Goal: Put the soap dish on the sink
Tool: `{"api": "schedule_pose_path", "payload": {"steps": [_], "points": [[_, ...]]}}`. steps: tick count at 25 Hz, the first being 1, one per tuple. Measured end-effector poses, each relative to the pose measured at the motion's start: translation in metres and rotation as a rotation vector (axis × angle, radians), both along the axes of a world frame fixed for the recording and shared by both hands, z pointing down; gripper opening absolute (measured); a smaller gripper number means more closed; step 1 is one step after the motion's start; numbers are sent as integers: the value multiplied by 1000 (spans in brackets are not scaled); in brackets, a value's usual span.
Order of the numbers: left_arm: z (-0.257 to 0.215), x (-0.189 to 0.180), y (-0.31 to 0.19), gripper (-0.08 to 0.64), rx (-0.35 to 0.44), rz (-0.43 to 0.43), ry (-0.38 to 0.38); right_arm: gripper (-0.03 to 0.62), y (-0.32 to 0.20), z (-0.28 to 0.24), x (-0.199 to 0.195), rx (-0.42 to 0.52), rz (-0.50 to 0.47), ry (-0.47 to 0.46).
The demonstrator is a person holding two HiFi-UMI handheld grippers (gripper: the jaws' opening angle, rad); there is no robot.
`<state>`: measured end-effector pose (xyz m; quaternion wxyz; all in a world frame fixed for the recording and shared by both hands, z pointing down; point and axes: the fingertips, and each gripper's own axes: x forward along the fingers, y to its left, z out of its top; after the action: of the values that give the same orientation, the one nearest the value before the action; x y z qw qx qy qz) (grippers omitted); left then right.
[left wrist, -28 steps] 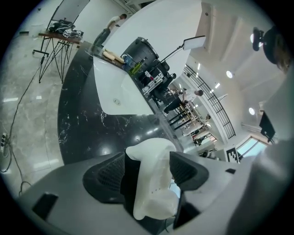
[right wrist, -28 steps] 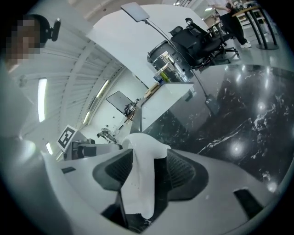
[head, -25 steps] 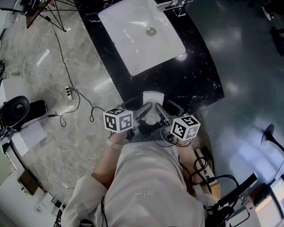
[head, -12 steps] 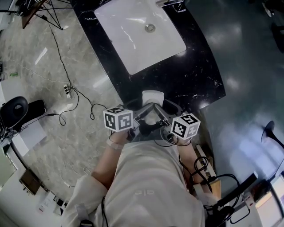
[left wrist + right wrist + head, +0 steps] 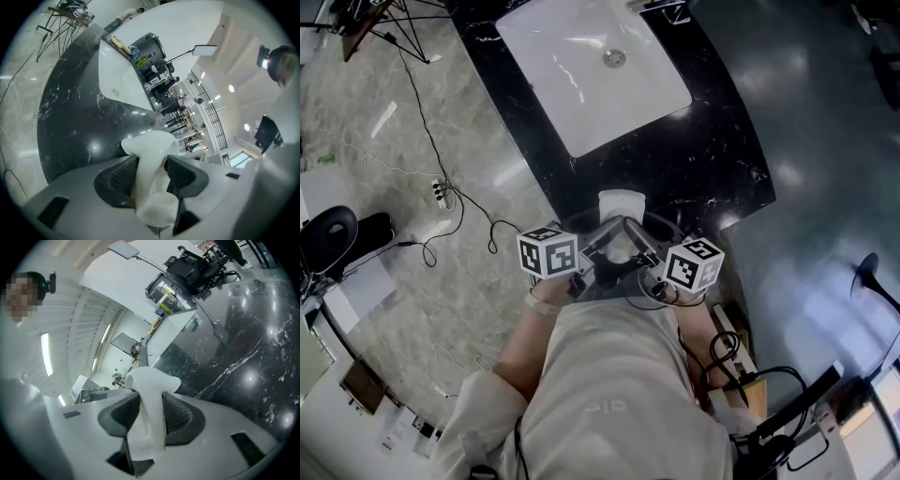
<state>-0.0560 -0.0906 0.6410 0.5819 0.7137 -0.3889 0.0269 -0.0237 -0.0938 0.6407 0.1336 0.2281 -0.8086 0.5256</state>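
Head view: the white soap dish (image 5: 621, 208), held low in front of the body, gripped on its left side by the left gripper (image 5: 602, 236) and on its right side by the right gripper (image 5: 639, 240). Long axis pointing away from the person, it seems. Further up the picture and a little to the left, the white sink (image 5: 581, 66), set in the black countertop (image 5: 712, 159); well apart from the dish, not yet reached.

Left gripper view: jaws closing, fairly narrow, one wall of the soap dish (image 5: 150, 152) between the pads and touching them. Ahead along the jaws, first the countertop (image 5: 70, 122), then the sink (image 5: 117, 79).

Right gripper view: jaws closing in the same way, with the other wall of the soap dish (image 5: 150, 385) upright between the pads. Ahead and to the right, only countertop (image 5: 243, 357).

Probably to be carried forward and slightly left with both hands together, the left hand somewhat nearer.
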Motion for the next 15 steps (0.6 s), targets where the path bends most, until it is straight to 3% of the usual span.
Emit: {"api": "schedule_pose_path", "payload": {"steps": [15], "points": [[-34, 4, -7, 206, 100, 3, -24, 166, -7, -33, 4, 111, 21, -31]]}}
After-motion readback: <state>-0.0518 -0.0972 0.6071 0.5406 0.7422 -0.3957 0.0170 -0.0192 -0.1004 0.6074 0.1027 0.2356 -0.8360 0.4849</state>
